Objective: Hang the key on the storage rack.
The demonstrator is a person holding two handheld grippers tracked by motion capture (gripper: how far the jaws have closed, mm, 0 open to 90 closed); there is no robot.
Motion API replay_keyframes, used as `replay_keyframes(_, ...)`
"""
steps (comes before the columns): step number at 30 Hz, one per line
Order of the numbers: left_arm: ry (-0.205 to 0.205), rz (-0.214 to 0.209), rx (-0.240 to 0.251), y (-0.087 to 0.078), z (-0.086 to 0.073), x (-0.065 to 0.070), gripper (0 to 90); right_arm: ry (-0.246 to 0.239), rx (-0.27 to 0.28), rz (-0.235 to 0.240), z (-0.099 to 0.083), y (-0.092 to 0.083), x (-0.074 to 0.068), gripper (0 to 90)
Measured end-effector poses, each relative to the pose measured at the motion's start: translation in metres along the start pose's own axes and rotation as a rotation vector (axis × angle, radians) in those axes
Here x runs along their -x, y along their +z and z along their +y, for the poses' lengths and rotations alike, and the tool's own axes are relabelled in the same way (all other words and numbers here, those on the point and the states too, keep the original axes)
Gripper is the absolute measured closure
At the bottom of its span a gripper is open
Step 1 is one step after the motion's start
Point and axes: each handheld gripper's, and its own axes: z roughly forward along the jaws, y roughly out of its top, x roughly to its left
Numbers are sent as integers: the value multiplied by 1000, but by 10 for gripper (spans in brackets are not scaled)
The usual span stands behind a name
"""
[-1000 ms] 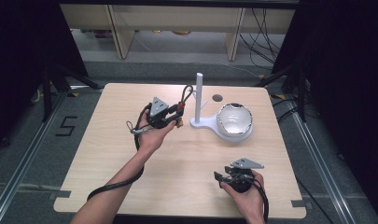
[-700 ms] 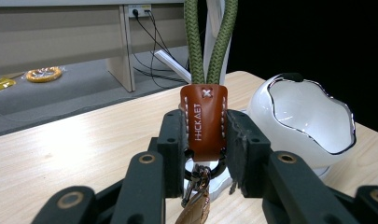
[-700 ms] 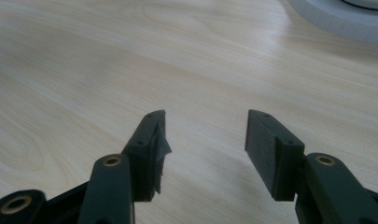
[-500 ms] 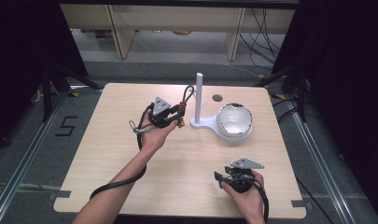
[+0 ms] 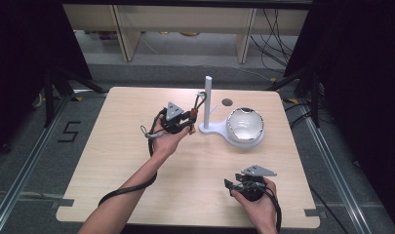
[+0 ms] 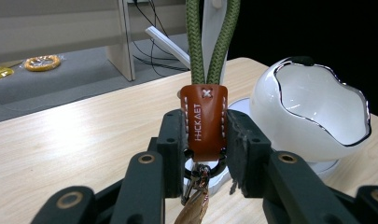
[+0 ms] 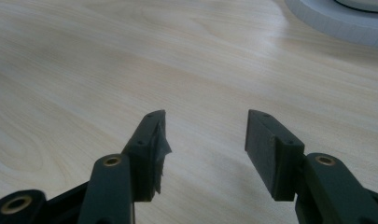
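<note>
one keychain (image 6: 203, 121) in the left gripper (image 6: 205, 140) — one bowl (image 6: 312, 116), one stand (image 5: 208, 105).

place: a lab-style recording booth, not a home
enclosure: black curtains (image 5: 19, 58) hang on both sides of a lone wooden table (image 5: 112, 165)
floor: grey, with metal rails (image 5: 19, 195), tape marks and a taped "5" (image 5: 70, 131)
cabling: loose cables (image 5: 278, 29) trail beside a bare shelf unit (image 5: 180, 19) behind the table
</note>
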Motion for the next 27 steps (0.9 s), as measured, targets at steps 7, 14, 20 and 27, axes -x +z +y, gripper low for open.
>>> replay_keyframes(7, 0, 7, -7, 6, -1, 2, 677, 10, -3, -4, 0, -1, 0, 490)
replay_keyframes(14, 6, 10, -15, 9, -1, 3, 674, -3, -2, 3, 0, 0, 0, 491)
replay_keyframes(20, 22, 8, -24, 9, -1, 3, 666, -17, 1, -11, 0, -1, 2, 491)
replay_keyframes(27, 42, 2, -51, 1, -2, 2, 637, 9, -5, -5, -1, -2, 0, 491)
